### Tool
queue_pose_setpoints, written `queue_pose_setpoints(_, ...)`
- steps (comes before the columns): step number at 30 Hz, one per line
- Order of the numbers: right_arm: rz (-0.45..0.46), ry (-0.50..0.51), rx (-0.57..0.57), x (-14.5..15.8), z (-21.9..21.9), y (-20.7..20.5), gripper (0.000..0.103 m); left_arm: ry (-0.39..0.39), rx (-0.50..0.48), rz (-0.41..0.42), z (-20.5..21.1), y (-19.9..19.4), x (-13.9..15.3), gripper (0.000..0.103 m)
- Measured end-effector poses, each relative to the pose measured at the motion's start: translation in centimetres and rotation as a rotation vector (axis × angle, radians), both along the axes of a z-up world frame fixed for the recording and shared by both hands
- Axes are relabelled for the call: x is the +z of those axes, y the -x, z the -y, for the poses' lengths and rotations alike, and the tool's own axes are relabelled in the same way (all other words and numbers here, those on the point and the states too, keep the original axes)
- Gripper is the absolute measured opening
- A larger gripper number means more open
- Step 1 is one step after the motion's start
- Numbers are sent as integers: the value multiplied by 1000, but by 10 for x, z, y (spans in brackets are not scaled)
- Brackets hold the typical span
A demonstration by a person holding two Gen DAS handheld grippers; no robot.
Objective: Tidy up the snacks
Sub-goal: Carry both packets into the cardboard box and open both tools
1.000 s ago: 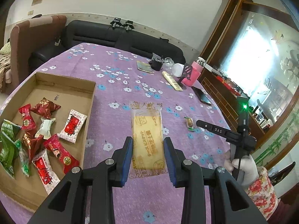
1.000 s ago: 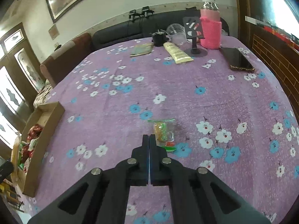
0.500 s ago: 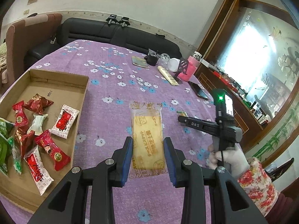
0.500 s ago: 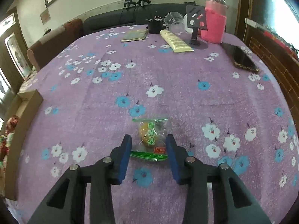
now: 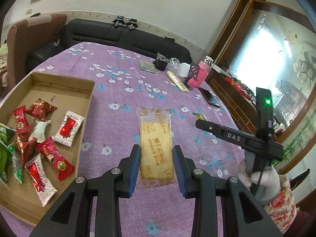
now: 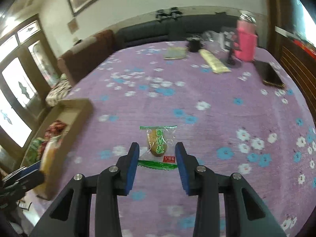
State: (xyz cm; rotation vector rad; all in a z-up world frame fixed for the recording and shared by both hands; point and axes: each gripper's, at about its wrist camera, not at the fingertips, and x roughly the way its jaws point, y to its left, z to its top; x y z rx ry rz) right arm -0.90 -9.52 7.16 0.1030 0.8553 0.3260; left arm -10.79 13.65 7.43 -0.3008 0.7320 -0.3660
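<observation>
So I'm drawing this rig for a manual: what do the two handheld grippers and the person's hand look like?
Both the left gripper and the right gripper are matte black with silver pivot bolts and blue pads. The right one's body is marked "DAS", with a green light and a thin black cable. The hand wears a white glove and red floral sleeve.

- Daylight pours through the big window (image 5: 276,63) on the right of the left wrist view, blown out to white glare.
- That view is sharp across the purple tablecloth (image 5: 122,90).
- The right wrist view is smeared with motion blur; the pink bottle (image 6: 245,41) and far clutter are soft.
- Both views bulge, with dark rounded corners.
- Shadows are faint.
</observation>
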Motion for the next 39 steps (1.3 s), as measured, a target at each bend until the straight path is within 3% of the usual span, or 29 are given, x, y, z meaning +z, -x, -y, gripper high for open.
queue_pose_setpoints(11,-2,-79,167,24,-74,19,37,35,118,24,-57,7,3,35)
queue_pose_setpoints(26,-31,-25,322,22,-179,20,37,76,327,2,-156,21,-13,35)
queue_pose_setpoints(39,-65,60,402,1,-254,10,37,53,402,-47,-190,22,-38,35)
